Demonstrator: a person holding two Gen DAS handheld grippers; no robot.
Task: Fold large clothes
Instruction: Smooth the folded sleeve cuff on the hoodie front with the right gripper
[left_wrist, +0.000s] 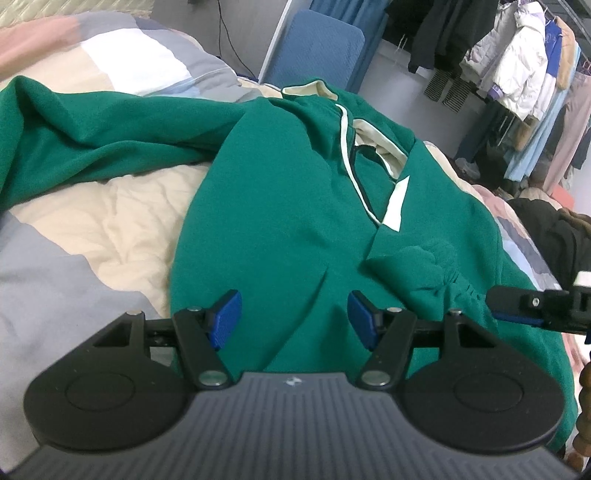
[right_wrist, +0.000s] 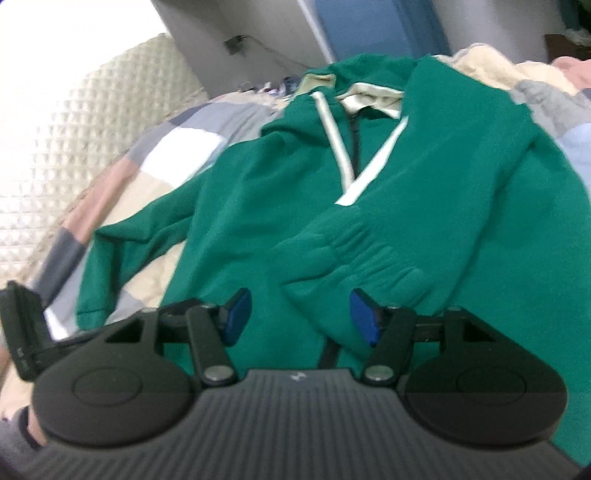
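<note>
The green hooded jacket (left_wrist: 280, 206) is spread lengthwise on the patchwork quilt (left_wrist: 92, 218). Its unfolded sleeve (left_wrist: 92, 136) lies left of the left gripper (left_wrist: 293, 319); both that and the right gripper (right_wrist: 299, 319) are held apart, empty.

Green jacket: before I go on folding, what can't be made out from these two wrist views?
- Green jacket hem: both views, hidden behind the gripper bodies at the bottom.
- Far sleeve cuff: left wrist view, cut off by the left edge.
- Folded sleeve cuff: right wrist view, motion blur hides its seams.
- Zipper: blurred, too small to tell how far it is closed.
</note>
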